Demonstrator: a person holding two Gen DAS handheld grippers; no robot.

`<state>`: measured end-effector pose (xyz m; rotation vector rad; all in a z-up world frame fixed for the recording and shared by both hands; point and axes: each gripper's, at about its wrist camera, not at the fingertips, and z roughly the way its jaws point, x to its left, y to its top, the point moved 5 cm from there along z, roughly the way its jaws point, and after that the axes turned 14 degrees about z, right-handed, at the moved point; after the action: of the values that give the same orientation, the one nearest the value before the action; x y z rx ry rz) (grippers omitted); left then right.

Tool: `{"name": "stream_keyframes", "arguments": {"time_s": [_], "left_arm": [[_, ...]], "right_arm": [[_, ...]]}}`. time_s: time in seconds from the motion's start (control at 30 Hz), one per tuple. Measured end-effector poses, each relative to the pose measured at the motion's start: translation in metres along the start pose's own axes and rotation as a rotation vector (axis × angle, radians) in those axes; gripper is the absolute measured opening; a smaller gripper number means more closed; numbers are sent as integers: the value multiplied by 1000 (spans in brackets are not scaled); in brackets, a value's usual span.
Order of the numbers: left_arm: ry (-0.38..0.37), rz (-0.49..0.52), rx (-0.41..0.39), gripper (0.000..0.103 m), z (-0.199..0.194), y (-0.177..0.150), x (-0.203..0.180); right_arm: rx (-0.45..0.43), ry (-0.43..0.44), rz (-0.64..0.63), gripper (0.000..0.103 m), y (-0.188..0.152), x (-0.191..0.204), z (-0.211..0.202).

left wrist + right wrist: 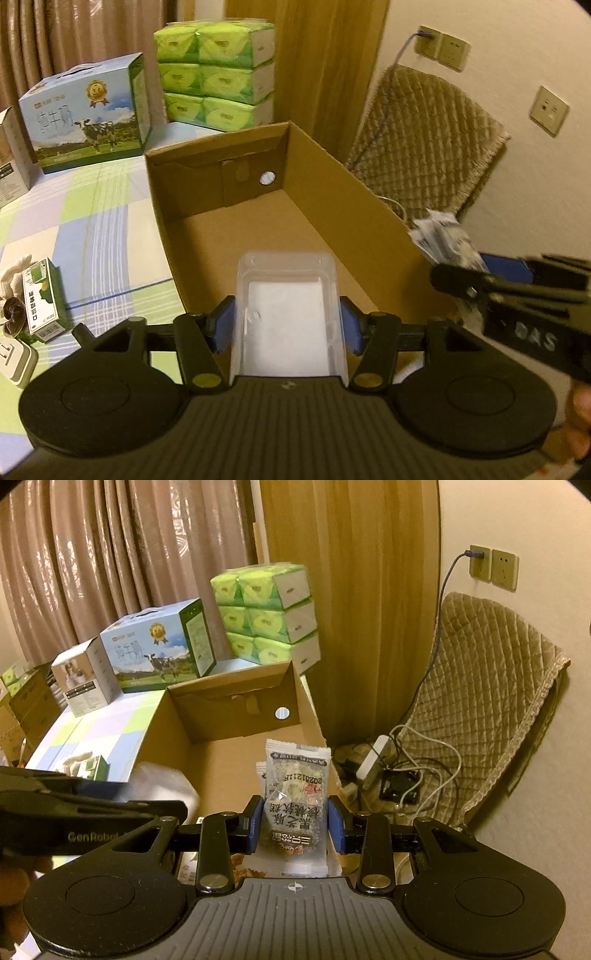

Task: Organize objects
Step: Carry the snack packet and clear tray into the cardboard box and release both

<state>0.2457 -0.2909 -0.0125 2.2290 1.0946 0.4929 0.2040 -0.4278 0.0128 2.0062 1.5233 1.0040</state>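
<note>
Now I hold the clear tray (pixel 286 314) over the cardboard box (pixel 229 229) floor; left gripper (pixel 284 325) pads look just off its walls, I think. Right gripper (pixel 294 821) pinches the snack packet (pixel 295 805) at 12 o'clock. Lower both w/o tilting.

Clear plastic container (pixel 286 314): rectangular, open top, white base, empty, positioned between the blue fingers (pixel 221 325) above the near end of the cardboard box (pixel 343 206). Box: brown, open, interior empty, round hole in far wall. Snack packets (pixel 295 812): translucent wrappers, printed black labels, upright, clamped between blue fingers (pixel 335 825) over the box.
</note>
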Motion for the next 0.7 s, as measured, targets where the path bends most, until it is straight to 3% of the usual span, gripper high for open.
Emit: {"name": "stream_keyframes", "arguments": {"time_s": [0.7], "left_arm": [[69,-83,1,64,-30,-32,42]], "right_arm": [[27,70,3,34,2,25,19]]}}
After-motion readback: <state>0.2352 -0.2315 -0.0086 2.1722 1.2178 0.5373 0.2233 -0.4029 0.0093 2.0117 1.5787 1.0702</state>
